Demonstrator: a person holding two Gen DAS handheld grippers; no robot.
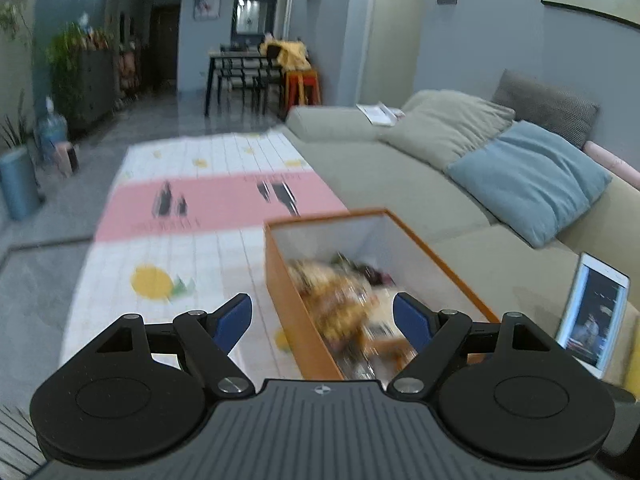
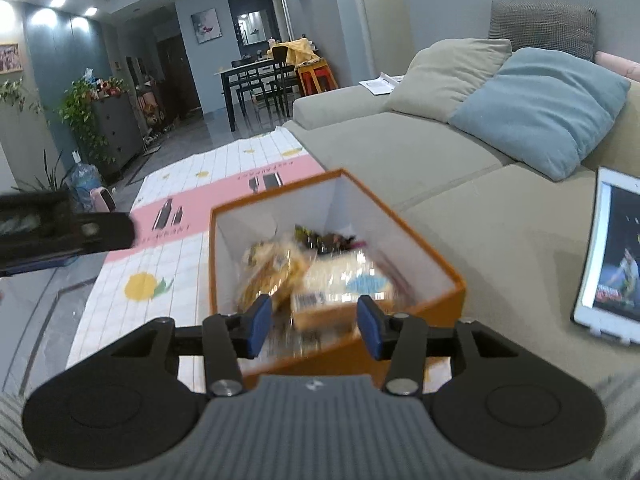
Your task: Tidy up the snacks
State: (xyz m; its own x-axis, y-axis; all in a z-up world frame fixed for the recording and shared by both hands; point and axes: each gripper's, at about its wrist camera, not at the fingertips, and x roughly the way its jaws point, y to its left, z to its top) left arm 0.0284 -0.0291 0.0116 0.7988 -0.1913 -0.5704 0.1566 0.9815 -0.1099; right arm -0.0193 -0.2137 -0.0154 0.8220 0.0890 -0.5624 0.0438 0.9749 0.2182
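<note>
- Both tongs are empty: your left gripper (image 1: 322, 322) stands wide apart at the bottom of its view, and your right gripper (image 2: 315, 326) is moderately open at the bottom centre of its own.
- Snacks (image 2: 312, 276) lie piled inside the orange box (image 2: 424, 240), centre of the right view; in the left view the same box (image 1: 288, 312) sits right of centre, its contents blurred.
- Yellow crinkled packets (image 2: 272, 272) fill the left half of the pile; a pale packet with a blue mark (image 2: 352, 276) lies at its right, touching them. A dark wrapper (image 2: 320, 238) rests behind both.
- Under the box lies the patterned mat (image 2: 168, 240); the sofa (image 2: 400, 152) is to the right, with a tablet (image 2: 608, 256) propped at the far right edge.
- Your left tool's body (image 2: 64, 228) enters the right view at mid-left, well apart from the box.
- Judged step: sorting or settling the packets in the box. To do it well, bring one gripper down over the rim without catching the wall, pick a single packet by its edge, and close gently, since crinkled film probably slips and crushes.
- Slow down first; the blur over the packets suggests aim will be poor at this speed.
</note>
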